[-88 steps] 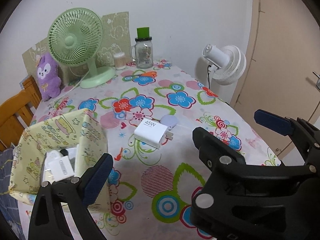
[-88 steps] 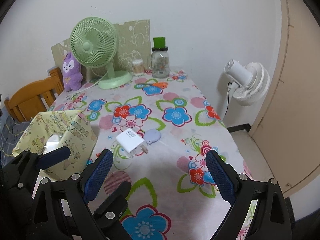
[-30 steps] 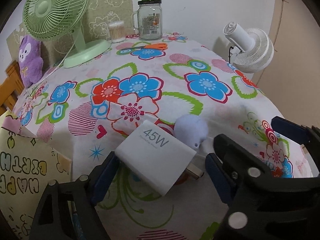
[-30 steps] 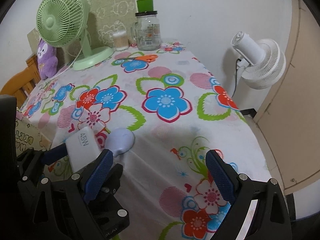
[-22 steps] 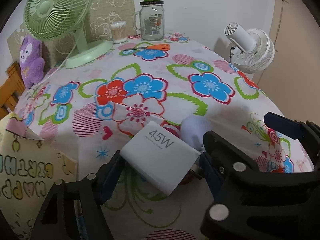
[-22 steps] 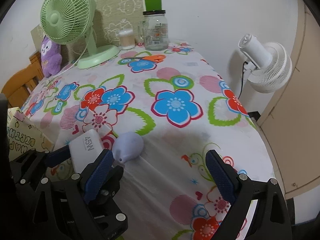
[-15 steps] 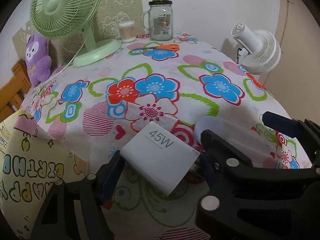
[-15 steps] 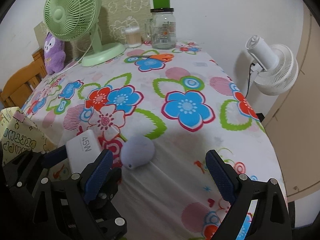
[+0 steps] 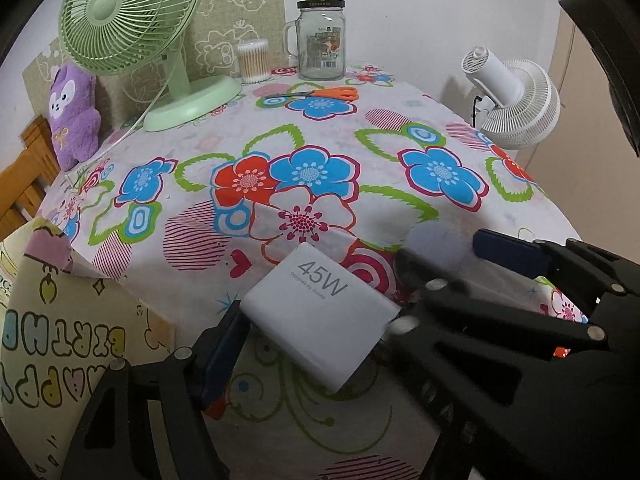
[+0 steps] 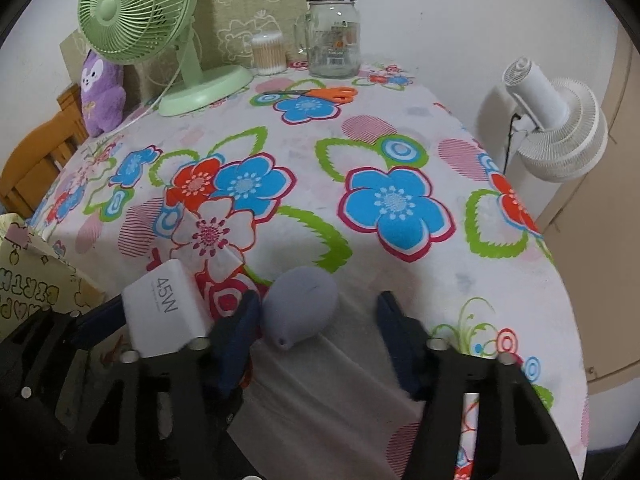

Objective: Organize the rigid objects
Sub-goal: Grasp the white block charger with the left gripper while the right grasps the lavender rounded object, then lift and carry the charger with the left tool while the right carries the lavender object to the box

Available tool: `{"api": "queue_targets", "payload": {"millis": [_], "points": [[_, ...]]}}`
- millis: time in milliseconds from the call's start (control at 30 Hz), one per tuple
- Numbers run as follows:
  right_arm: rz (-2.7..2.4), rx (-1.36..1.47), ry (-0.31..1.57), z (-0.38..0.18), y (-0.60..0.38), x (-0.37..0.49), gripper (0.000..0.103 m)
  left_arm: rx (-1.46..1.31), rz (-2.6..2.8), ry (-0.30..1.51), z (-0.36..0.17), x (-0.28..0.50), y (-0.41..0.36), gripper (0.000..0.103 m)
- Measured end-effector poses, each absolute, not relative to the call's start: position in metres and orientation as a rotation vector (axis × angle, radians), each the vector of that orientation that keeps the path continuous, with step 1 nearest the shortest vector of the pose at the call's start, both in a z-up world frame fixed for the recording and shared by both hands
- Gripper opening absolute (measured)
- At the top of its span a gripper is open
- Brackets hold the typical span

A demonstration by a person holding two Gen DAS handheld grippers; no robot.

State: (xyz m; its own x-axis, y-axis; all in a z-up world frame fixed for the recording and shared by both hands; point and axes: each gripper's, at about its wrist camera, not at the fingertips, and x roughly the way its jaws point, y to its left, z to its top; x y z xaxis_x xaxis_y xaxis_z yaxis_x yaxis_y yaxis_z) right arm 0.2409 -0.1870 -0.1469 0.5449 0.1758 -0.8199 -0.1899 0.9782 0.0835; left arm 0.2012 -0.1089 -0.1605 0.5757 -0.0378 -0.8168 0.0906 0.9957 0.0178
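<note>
Gripping the white 45W charger (image 9: 320,316) between its blue pads, the left gripper (image 9: 316,336) has it clamped, apparently just above the flowered tablecloth (image 9: 400,128). Beside it the right gripper (image 10: 316,328) straddles the lilac egg-shaped gadget (image 10: 300,312), jaws narrowing but not yet closed on it. Both pieces likely belong in the yellow birthday-print bag (image 9: 60,344) at left, so 2 transfers remain

Yellow bag (image 9: 60,332) blocks left; centre tablecloth (image 10: 360,148) bare.
</note>
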Motion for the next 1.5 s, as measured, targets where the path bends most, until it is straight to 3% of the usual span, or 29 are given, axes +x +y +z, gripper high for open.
{"api": "queue_targets", "payload": {"millis": [33,1500], "points": [[0.209,-0.022,0.969,-0.147,-0.188,0.240,0.043,0.062,-0.073,0.954,-0.160,0.201,-0.109,0.079],[0.148,-0.002,0.895,-0.111,-0.209,0.166,0.043,0.088,-0.108,0.943,-0.137,0.146,-0.121,0.078]]}}
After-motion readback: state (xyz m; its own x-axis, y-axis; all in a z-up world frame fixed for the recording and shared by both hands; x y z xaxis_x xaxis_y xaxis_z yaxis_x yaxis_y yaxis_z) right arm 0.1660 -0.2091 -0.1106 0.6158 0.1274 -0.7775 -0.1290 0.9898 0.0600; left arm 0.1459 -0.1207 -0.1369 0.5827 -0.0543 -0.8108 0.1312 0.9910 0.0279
